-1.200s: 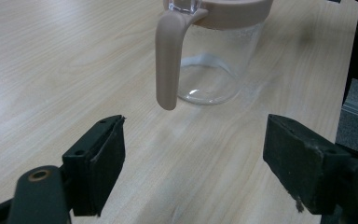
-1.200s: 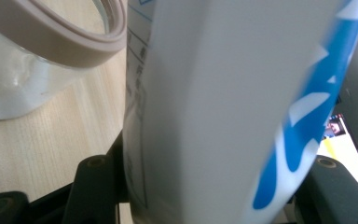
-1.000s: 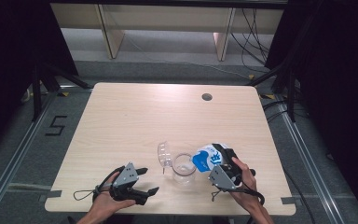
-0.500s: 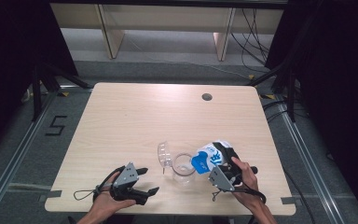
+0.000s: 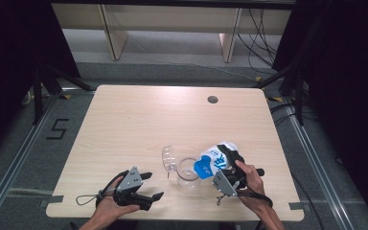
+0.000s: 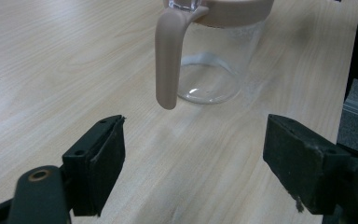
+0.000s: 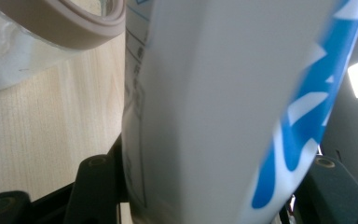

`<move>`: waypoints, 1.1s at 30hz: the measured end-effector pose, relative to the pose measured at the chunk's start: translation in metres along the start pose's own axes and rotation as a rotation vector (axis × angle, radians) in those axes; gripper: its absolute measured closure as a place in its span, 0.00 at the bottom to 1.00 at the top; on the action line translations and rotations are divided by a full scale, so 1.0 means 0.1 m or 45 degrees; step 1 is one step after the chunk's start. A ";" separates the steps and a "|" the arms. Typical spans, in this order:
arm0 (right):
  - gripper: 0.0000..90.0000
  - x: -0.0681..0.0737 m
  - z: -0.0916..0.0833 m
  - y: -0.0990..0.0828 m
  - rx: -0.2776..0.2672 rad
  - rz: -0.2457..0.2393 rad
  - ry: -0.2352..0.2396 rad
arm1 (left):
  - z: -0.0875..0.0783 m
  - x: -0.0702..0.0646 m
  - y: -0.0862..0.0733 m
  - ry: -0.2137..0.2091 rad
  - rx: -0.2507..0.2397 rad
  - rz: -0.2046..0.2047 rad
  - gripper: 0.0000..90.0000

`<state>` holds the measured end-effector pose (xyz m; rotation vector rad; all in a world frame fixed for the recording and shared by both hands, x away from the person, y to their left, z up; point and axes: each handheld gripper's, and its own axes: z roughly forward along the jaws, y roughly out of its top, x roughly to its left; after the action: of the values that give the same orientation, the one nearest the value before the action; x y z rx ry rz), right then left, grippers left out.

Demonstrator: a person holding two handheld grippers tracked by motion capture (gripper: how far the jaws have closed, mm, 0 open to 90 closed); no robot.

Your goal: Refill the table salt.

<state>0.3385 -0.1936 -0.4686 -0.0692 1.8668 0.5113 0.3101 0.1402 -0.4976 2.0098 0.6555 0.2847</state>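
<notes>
A white pouch [image 5: 214, 160] with blue print is pinched between the jaws of the right gripper [image 5: 230, 170] and tilted over the mouth of a clear glass jug [image 5: 188, 172] with a beige rim and handle, near the table's [image 5: 139, 120] front edge, right of centre. The left gripper [image 5: 141, 189] rests at the front edge with its jaws spread wide and nothing between them, the jug standing near, just ahead of them. A clear lid [image 5: 169, 159] lies just beside the jug on its left, and the far half of the tabletop is open room but for a small round hole [image 5: 212, 99] near the back edge
</notes>
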 end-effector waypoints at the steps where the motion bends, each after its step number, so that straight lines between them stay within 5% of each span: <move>1: 0.51 -0.01 0.00 0.01 -0.001 -0.023 -0.004 | 0.00 0.00 0.00 -0.001 0.000 0.000 0.23; 2: 0.51 0.03 0.01 0.00 -0.004 0.062 0.027 | 0.00 0.00 0.00 0.002 0.006 0.007 0.23; 8: 0.51 0.04 0.01 0.00 0.014 0.018 0.032 | 0.00 0.00 0.00 0.001 0.001 0.004 0.23; 9: 0.51 -0.01 0.02 0.02 0.010 -0.079 0.028 | 0.01 0.00 0.00 -0.008 -0.003 0.001 0.23; 10: 0.51 0.03 0.02 0.00 0.017 -0.017 0.008 | 0.00 0.01 0.00 -0.008 0.003 0.004 0.23; 16: 0.51 0.03 0.02 0.00 0.026 -0.040 0.002 | 0.00 0.00 0.00 -0.013 0.000 0.022 0.23; 18: 0.51 0.05 0.01 0.00 0.014 -0.004 0.005 | 0.00 0.01 0.00 -0.008 0.004 0.029 0.23; 26: 0.51 0.05 0.01 0.00 0.041 -0.058 -0.028 | 0.00 0.01 0.00 -0.014 0.002 0.025 0.23; 29: 0.52 0.00 0.01 0.02 0.022 -0.162 -0.045 | 0.00 0.01 0.00 -0.015 0.003 0.026 0.23; 31: 0.52 0.05 0.02 0.01 0.045 -0.096 -0.034 | 0.00 0.00 0.00 -0.001 0.000 -0.003 0.23; 33: 0.52 0.04 0.01 0.02 0.034 -0.128 -0.070 | 0.00 0.01 0.00 0.000 0.004 0.029 0.23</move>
<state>0.3379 -0.1905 -0.4716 -0.1296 1.8059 0.4149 0.3109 0.1409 -0.4972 2.0212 0.6334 0.2976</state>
